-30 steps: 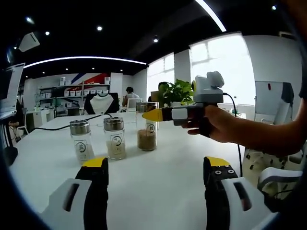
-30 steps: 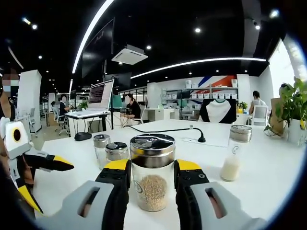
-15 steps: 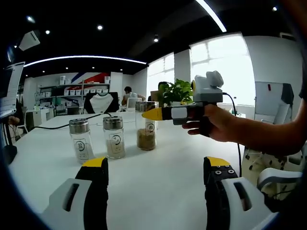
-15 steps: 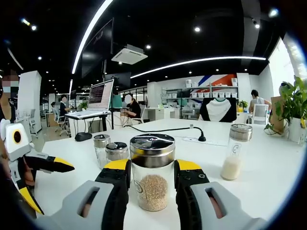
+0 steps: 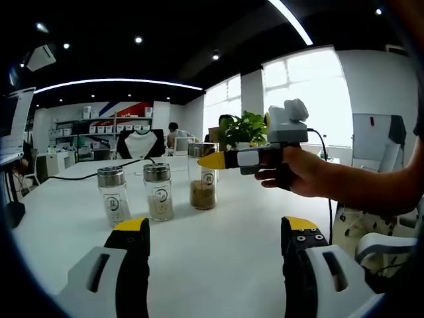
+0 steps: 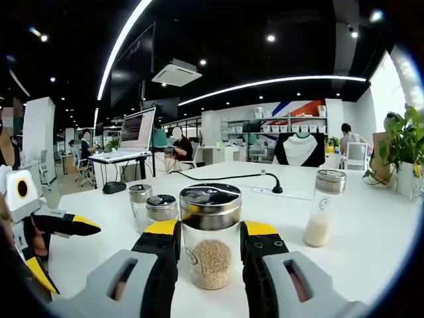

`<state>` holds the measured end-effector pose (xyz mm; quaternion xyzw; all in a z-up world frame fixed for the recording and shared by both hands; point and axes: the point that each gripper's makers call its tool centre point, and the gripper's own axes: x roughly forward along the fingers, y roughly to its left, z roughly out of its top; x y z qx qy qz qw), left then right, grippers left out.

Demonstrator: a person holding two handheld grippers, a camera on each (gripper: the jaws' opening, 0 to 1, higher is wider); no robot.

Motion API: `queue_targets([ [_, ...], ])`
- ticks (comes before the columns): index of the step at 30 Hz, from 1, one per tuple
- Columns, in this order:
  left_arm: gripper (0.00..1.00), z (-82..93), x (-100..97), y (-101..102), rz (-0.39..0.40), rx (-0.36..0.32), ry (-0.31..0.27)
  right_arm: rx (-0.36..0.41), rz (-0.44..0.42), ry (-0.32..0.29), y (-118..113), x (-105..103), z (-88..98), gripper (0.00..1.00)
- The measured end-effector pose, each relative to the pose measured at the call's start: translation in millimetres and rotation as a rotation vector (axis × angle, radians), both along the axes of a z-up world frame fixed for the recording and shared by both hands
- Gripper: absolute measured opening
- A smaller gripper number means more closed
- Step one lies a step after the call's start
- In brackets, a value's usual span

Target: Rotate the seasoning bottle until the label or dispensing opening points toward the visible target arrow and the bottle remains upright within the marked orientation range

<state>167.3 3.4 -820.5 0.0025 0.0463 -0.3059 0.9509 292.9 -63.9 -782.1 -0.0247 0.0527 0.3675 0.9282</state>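
Observation:
A glass seasoning bottle (image 6: 211, 255) with a steel cap and brown grains stands upright on the white table (image 6: 371, 252). My right gripper (image 6: 211, 230) is shut on it, one yellow-tipped jaw pressed to each side. The same bottle (image 5: 203, 189) stands farthest right in a row, with the right gripper's yellow tip (image 5: 213, 159) at its cap and a hand (image 5: 299, 173) holding that gripper. My left gripper (image 5: 216, 226) is open low over the table with nothing between its jaws, well short of the bottles. It also comes in from the left edge (image 6: 63, 225).
Two more capped bottles (image 5: 112, 196) (image 5: 159, 192) stand left of the held one. Another bottle (image 6: 322, 211) with white contents stands to the right. A black cable (image 6: 228, 177) runs across the far table. A potted plant (image 5: 246, 128) and a laptop (image 6: 137, 132) stand beyond.

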Motion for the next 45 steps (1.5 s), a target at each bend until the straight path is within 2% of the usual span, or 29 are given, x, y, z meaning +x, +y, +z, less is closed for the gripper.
queue_targets([
  [6,0.87,-0.8,0.4,-0.6,0.005,-0.029,0.022,0.013,0.002,-0.005,-10.9,-8.9,2.3,0.4],
  [12,0.9,1.2,1.0,-1.7,0.012,-0.041,0.024,0.01,-0.002,-0.046,-22.2,-14.9,7.7,0.43],
  [16,0.94,-0.7,1.5,-1.4,0.014,-0.058,0.05,0.021,-0.002,-0.053,-32.6,-14.7,13.4,0.41],
  [18,0.92,-4.0,0.9,-2.1,0.002,-0.049,0.062,0.013,-0.005,-0.063,-37.7,-14.3,14.9,0.38],
  [23,0.9,-7.1,-0.6,-2.7,-0.013,-0.026,0.068,0.007,-0.045,-0.068,-53.2,-9.4,15.3,0.4],
  [25,0.87,-5.4,-1.9,-2.6,-0.019,-0.021,0.05,0.006,-0.06,-0.07,-57.6,-7.0,16.0,0.42],
  [29,0.84,6.7,-7.3,-7.5,-0.057,-0.075,0.013,0.008,-0.073,-0.076,-65.7,-1.2,18.1,0.45],
  [36,0.84,15.7,-9.2,-9.4,-0.067,-0.077,-0.03,-0.013,-0.084,-0.092,-68.9,6.7,22.6,0.48],
  [39,0.87,15.2,-5.4,-8.0,-0.046,-0.084,-0.026,-0.02,-0.095,-0.093,-73.8,14.3,24.3,0.48],
  [43,0.87,14.1,-4.2,-8.0,-0.045,-0.083,-0.032,-0.014,-0.109,-0.089,-79.3,21.5,25.2,0.5],
  [45,0.89,12.9,-2.8,-8.6,-0.045,-0.116,0.0,-0.01,-0.121,-0.082,-83.4,30.8,22.6,0.52],
])
